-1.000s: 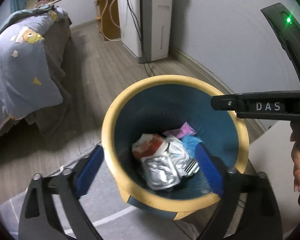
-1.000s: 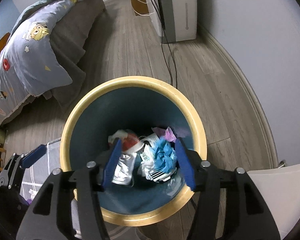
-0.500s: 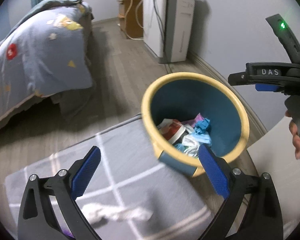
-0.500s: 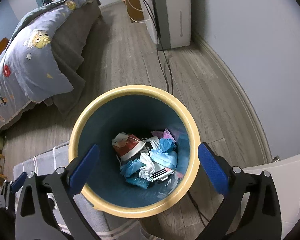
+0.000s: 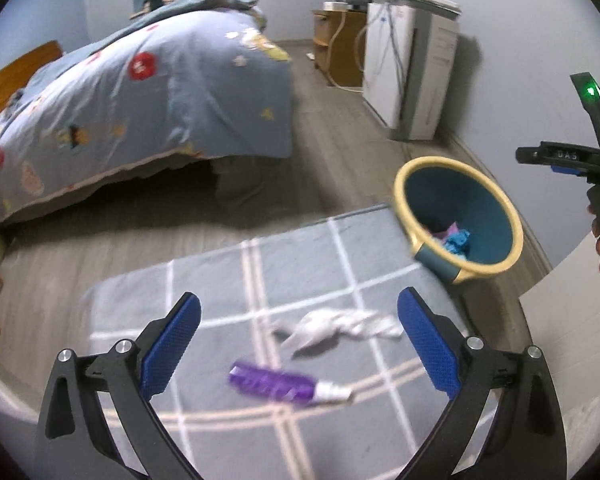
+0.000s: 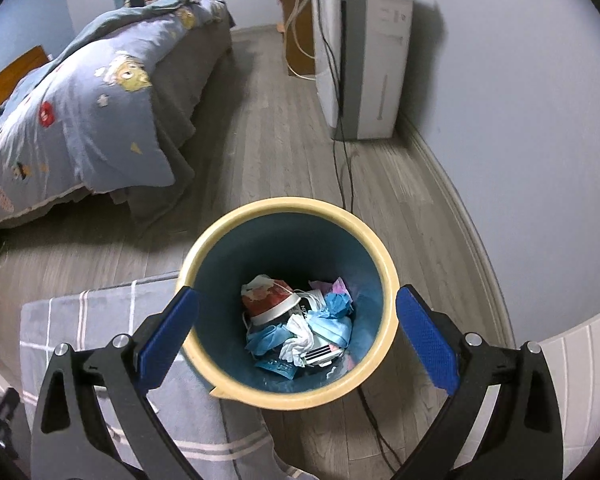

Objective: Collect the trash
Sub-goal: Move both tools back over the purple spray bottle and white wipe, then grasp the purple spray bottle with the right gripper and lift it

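My left tool (image 5: 298, 344) is swinging away from the bin (image 5: 458, 216), which a second ago was filling its view, and is now looking down on the grey checked rug (image 5: 220, 280). My right tool (image 6: 296, 338) has just been opening over the bin (image 6: 288, 300); its jaws are now standing wide apart with nothing between them, and the blue wad that sat between them a second ago is lying inside on the heap. The left tool's jaws are also standing wide apart and empty.

Two pieces are still lying on the rug between the left pads. The crumpled white wrapper (image 5: 336, 326) is the nearer to the bin; I am judging it light, soft and floppy, so I am planning to pinch it across its bunched middle, where the folds are giving some bulk. The purple tube (image 5: 280, 386), lying flat with its white cap pointing right, is looking slick and springy; I am expecting it to slip unless I am closing across the body, well clear of the cap.
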